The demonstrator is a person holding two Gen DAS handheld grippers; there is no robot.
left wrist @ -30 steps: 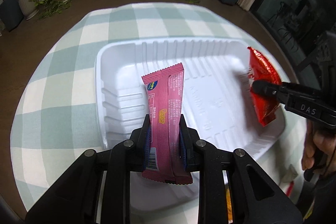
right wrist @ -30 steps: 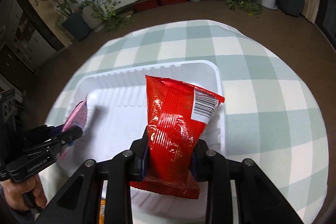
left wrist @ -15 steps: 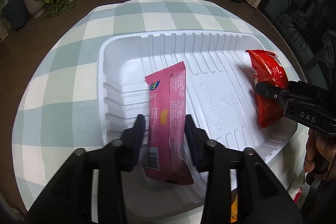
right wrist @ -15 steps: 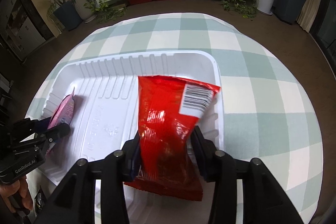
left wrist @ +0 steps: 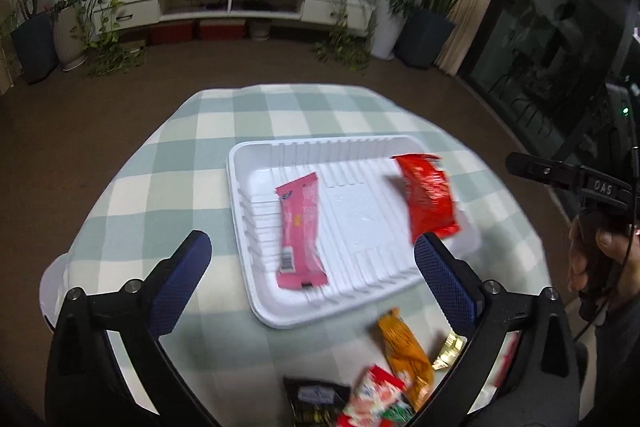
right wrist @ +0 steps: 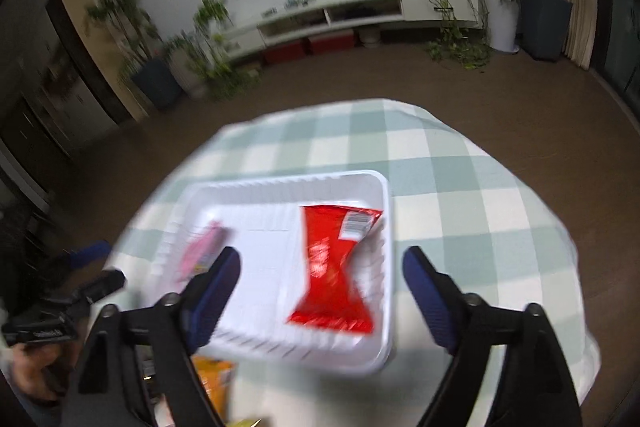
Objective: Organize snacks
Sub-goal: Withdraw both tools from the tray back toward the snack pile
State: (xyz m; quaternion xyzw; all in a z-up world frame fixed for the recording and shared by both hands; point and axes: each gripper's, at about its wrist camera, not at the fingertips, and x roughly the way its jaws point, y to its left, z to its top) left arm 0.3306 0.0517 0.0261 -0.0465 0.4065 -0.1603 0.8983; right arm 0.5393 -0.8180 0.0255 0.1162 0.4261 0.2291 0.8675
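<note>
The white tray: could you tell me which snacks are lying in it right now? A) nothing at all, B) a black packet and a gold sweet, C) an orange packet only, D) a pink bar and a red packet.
D: the pink bar and the red packet lie inside the white tray, apart from each other.

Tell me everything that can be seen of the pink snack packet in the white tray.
The pink snack packet is a long, flat, glossy wrapper with crimped ends, a small blue logo near its far end and a barcode near its near end. It lies flat, lengthwise, in the left part of the white tray, apart from the red packet. No gripper touches it.
</note>
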